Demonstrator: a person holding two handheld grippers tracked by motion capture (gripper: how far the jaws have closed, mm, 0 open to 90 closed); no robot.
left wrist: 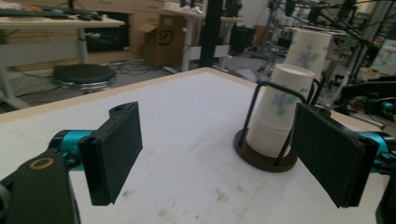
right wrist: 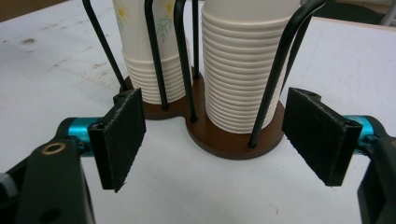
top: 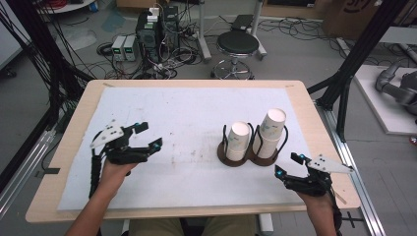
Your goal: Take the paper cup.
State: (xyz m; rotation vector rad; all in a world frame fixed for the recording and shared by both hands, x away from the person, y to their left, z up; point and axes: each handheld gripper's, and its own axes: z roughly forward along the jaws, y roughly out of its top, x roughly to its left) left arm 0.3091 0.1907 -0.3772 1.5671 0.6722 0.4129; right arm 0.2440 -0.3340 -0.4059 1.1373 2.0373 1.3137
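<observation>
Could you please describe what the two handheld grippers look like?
Both are black. The left gripper and right gripper each carry a light grey three-cornered plate on top and teal-blue fittings at the base of the jaws. The jaws are flat, rectangular black pads with a rough face. A brass-coloured ring shows on each body in the gripper views. Black cable trails by the left forearm. No sleeves show.

Even, diffuse indoor light falls from above. In the high view the white table cover (top: pixel 187 128) sits bright mid-frame without glare, and shadows under the cup stacks (top: pixel 255 137) are short and soft. The floor along the top edge is dimmer. All three pictures are slightly soft and low in detail. In the left gripper view the background room blurs; straight lines bend near frame edges.
</observation>
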